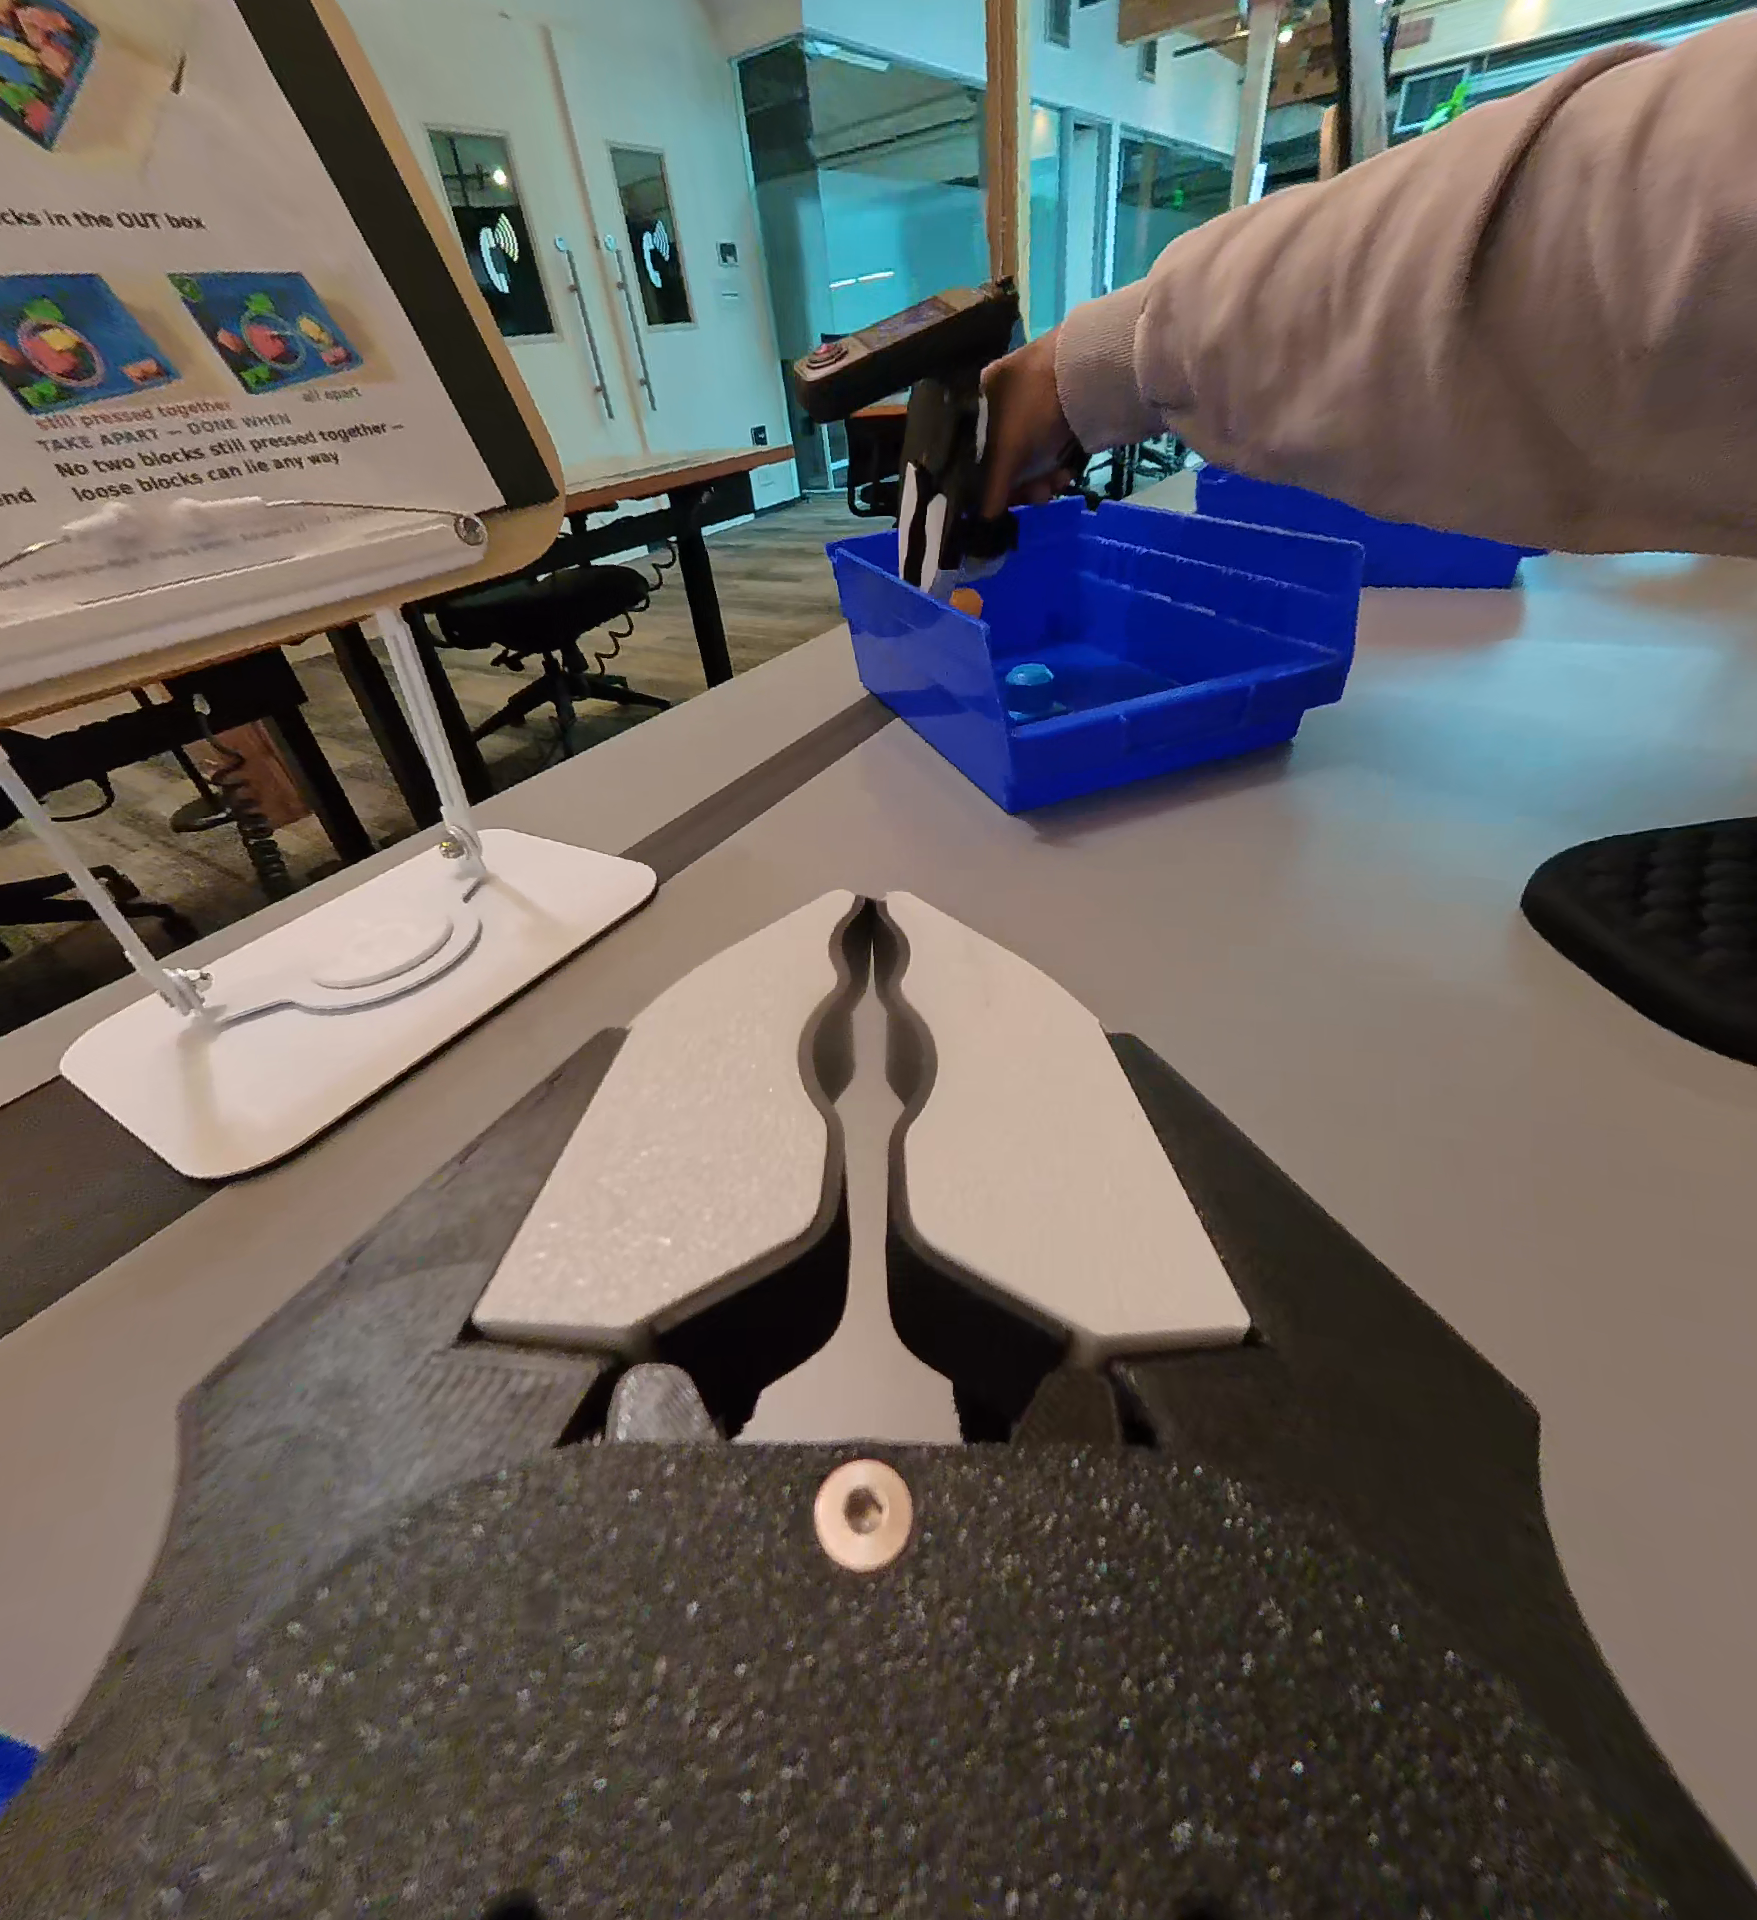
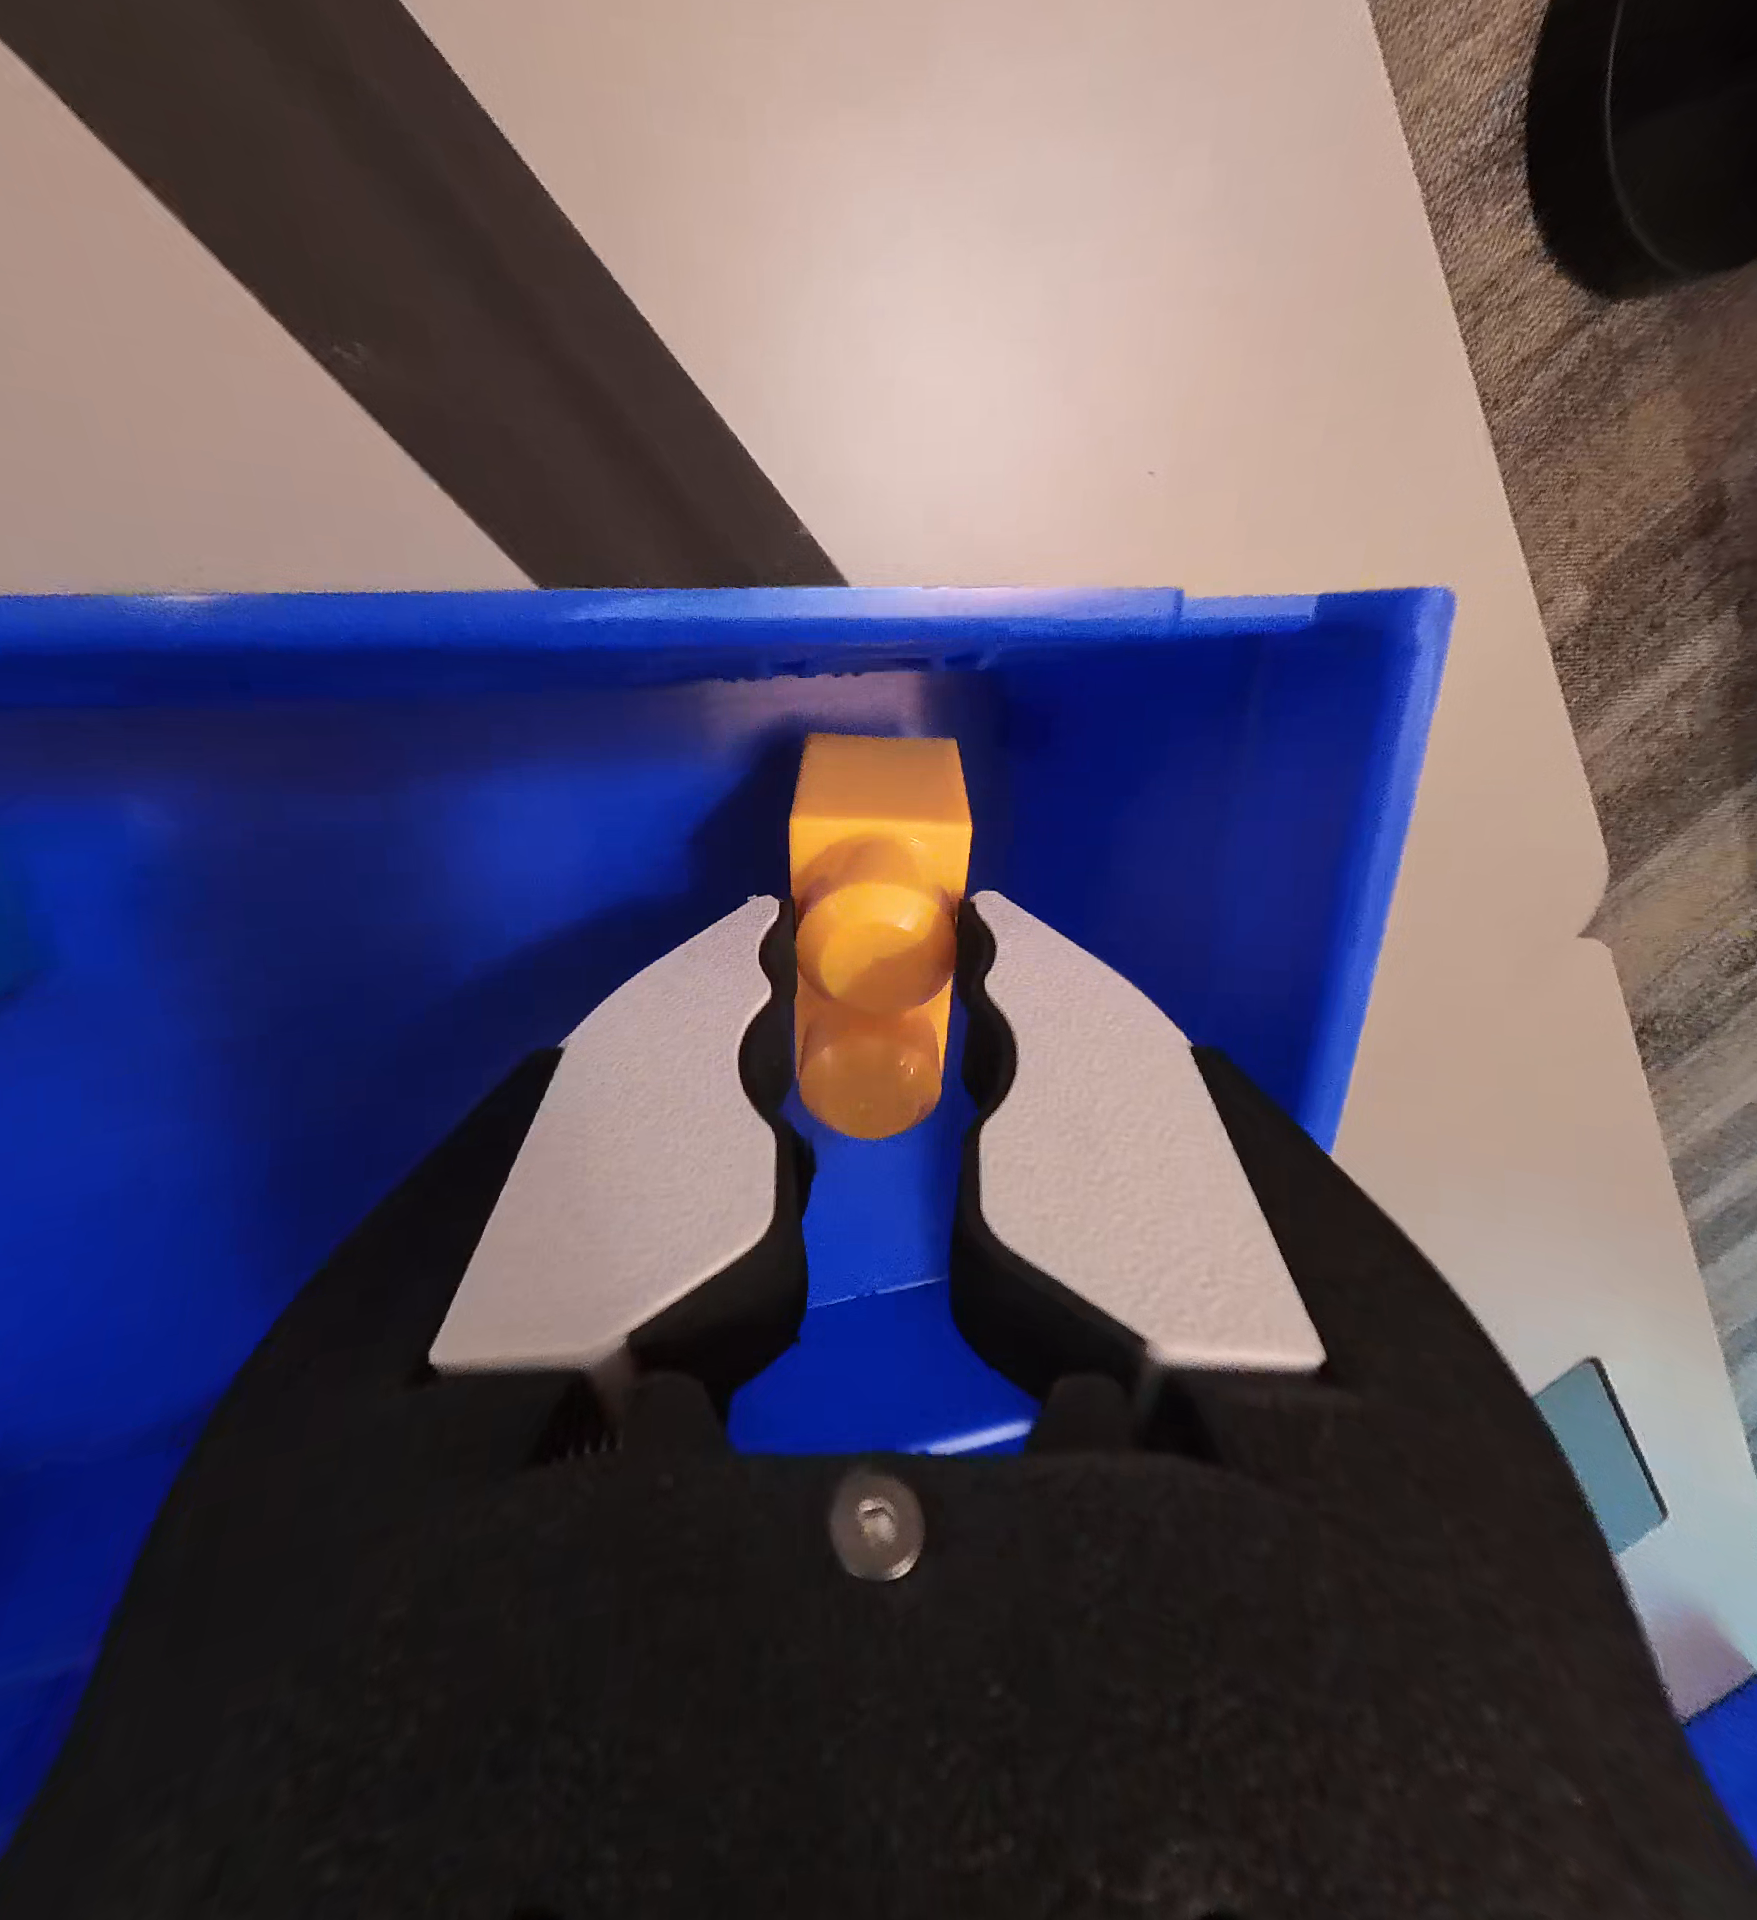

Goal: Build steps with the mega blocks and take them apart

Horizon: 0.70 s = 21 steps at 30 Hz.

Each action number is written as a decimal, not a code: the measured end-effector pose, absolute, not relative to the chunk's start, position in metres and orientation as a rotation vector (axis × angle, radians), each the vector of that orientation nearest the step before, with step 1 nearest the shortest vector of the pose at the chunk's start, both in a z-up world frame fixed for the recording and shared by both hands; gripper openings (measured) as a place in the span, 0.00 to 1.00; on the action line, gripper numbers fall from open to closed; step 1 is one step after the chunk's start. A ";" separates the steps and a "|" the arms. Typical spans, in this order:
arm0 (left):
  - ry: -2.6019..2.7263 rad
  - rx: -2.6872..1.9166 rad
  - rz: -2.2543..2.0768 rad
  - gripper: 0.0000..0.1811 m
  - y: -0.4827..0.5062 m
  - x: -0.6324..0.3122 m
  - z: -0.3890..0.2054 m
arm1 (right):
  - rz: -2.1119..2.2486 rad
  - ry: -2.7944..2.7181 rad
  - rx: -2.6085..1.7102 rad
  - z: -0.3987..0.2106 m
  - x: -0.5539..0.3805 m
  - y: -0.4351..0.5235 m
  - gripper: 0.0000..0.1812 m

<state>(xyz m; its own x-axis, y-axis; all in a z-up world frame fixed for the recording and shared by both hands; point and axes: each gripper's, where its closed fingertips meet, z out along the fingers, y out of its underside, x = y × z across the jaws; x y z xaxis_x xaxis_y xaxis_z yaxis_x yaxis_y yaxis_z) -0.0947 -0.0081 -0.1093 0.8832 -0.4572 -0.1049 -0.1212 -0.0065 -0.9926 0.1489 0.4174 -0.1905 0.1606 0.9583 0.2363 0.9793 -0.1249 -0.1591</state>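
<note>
Right tongs (image 2: 869, 914) are clamped on an orange mega block (image 2: 876, 935), their white fingers (image 2: 645, 1122) pressing its sides at the level of the studs. Two rounded studs face the camera, one below the other, and the block's square body points away toward the far wall of a blue bin (image 2: 334, 935). Block and fingertips sit inside the bin, close to that wall; whether the block touches wall or floor cannot be told. Beyond the rim lies the pale tabletop (image 2: 957, 312), crossed by a dark diagonal strip (image 2: 386, 312), with patterned carpet (image 2: 1684, 727) past the tabletop's edge.

From the left wrist view, the right tongs (image 1: 941, 577) dip into the near-left corner of the same blue bin (image 1: 1165, 748), held by a hand (image 1: 1019, 416) in a light sleeve (image 1: 1476, 312), with a sliver of orange (image 1: 967, 601) showing at their tip. A blue mega block (image 1: 1030, 688) lies on the bin floor, apart from the orange one. A second blue bin (image 1: 1425, 561) stands behind the arm.

Left tongs (image 1: 869, 914) are closed together with nothing between them, tips meeting above the grey tabletop (image 1: 1269, 1039), well apart from the bin. To their left stands a white stand (image 1: 334, 1018) carrying an instruction sheet (image 1: 178, 312); to their right is a black textured pad (image 1: 1715, 935).
</note>
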 end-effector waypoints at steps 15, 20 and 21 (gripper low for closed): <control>0.450 -1.569 -0.254 0.00 -0.008 -0.097 -0.105 | 0.180 -1.453 -1.888 -0.103 0.117 0.401 0.23; 0.353 -1.550 -0.179 0.00 -0.006 -0.114 -0.096 | 0.445 -1.111 -1.681 -0.041 0.091 0.329 0.17; 0.328 -1.549 -0.160 0.00 -0.005 -0.119 -0.095 | 0.490 -1.043 -1.657 -0.034 0.088 0.311 0.13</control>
<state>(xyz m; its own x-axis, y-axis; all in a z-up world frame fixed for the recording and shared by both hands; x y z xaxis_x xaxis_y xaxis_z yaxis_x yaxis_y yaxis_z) -0.1192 -0.0055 -0.0952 0.9463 -0.3052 -0.1067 -0.1047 0.0232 -0.9942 0.0880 0.3111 -0.0336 0.5328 0.8268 0.1806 0.3889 -0.0497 -0.9199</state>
